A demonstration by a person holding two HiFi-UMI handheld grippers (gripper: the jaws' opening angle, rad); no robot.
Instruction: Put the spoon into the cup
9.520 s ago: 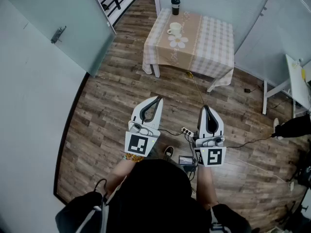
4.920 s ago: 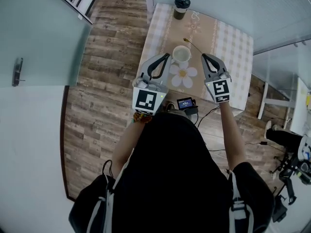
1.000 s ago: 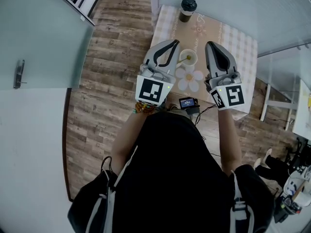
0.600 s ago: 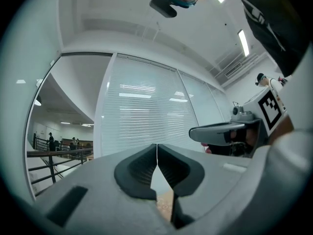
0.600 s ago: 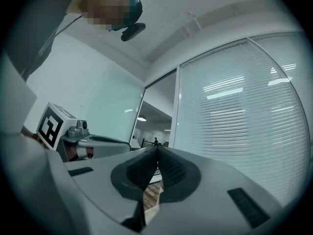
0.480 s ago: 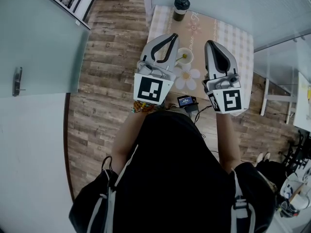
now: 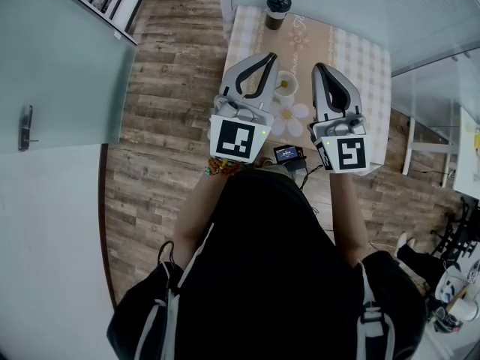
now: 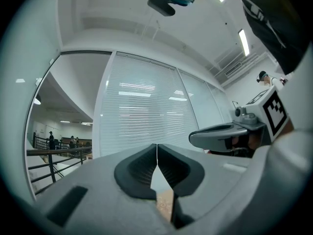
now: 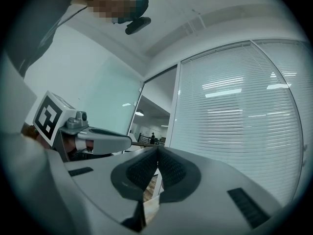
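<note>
In the head view a white cup (image 7: 286, 86) stands on the small table, with the thin gold spoon (image 7: 283, 88) resting inside it. My left gripper (image 7: 268, 56) is held up just left of the cup, shut and empty. Just right of the cup my right gripper (image 7: 318, 68) is also shut with nothing in it. Both grippers tilt upward. The left gripper view shows its closed jaws (image 8: 157, 146) against window blinds, and the right gripper view shows its closed jaws (image 9: 157, 149) the same way. Neither gripper view shows the cup.
The table (image 7: 363, 60) has a checked cloth and a beige runner with a white flower mat (image 7: 290, 115). A dark lidded tumbler (image 7: 277, 9) stands at its far edge. A glass partition runs behind the table, and wooden floor lies to the left.
The spoon, earlier held in the right gripper, now sits in the cup. Over the last second both grippers stayed raised beside the cup, shifting only slightly.
</note>
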